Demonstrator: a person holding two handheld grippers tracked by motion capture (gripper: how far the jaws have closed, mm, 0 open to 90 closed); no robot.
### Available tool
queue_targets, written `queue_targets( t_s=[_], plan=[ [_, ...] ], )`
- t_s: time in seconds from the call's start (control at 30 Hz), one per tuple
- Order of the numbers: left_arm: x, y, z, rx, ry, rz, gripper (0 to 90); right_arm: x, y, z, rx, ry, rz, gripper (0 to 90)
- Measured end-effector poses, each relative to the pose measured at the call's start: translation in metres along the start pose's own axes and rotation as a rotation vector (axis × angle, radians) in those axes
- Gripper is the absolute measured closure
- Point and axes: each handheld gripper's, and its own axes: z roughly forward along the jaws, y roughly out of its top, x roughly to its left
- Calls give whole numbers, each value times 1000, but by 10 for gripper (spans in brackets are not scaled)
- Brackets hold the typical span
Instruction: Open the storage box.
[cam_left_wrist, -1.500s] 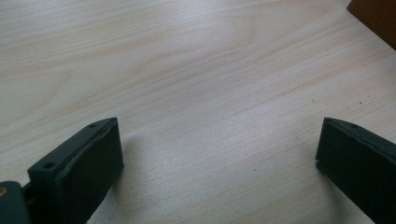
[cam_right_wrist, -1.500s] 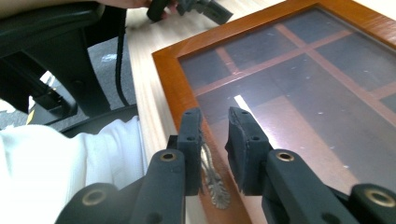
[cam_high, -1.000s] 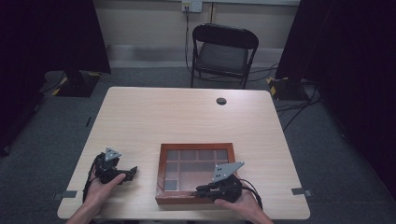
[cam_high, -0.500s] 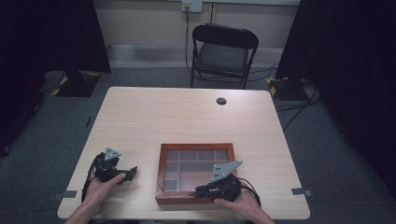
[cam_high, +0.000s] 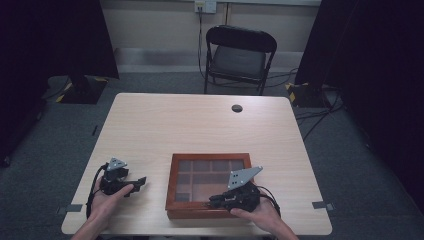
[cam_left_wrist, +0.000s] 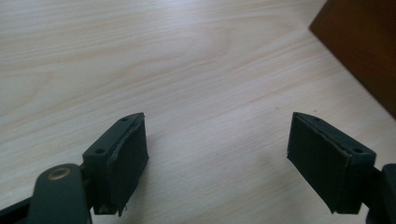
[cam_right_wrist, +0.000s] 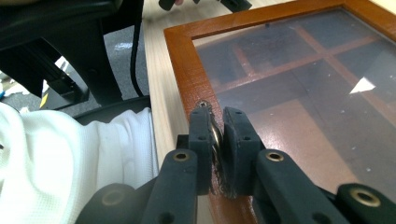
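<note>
The right gripper (cam_right_wrist: 215, 135) has its jaws closed on a small brass-coloured knob (cam_right_wrist: 215, 134) that sits on the near frame of a wooden box (cam_high: 172, 180). The pads press the knob from both sides, with only a thin sliver of metal showing between them. In the high view the right gripper (cam_high: 218, 201) lies low over the box's near edge, held by the right hand (cam_high: 255, 214), its grey plate tilted up above it.

The box has a glass lid (cam_right_wrist: 299, 93), which lies flat. Through the glass, wooden dividers split the inside into compartments: a row of small ones at the far side from the right gripper and larger ones nearer. What they hold cannot be made out. Beside that gripper, off the box's edge, a white sleeve (cam_right_wrist: 56, 163) shows.

The left gripper (cam_left_wrist: 217, 161) hangs just above the bare surface (cam_left_wrist: 187, 70) with its jaws spread wide and nothing between them. A corner of the box shows ahead of it and to one side, well apart from the jaws. In the high view the left gripper (cam_high: 140, 181), in the left hand (cam_high: 107, 197), points toward the box, which stands a little beyond its tips.

Beyond both grippers, near the far edge of the surface, lies a small dark disc (cam_high: 237, 108), and past that edge a black chair (cam_high: 240, 52).
</note>
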Motion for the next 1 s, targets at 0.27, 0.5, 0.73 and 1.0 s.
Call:
queue_targets(
  t_s=[0.27,0.5,0.73,1.0],
  plan=[
    [-15,5,-4,-33,-114,93,183,0,9,-6,-3,-2,3,825],
    [-34,9,-6,-68,-223,157,172,-1,16,-11,-4,-4,2,825],
    [-54,15,-10,-108,-340,209,185,-1,21,-12,17,-3,16,824],
    [-68,17,-3,-101,-358,252,158,-2,26,-14,22,-3,13,824]
  ],
)
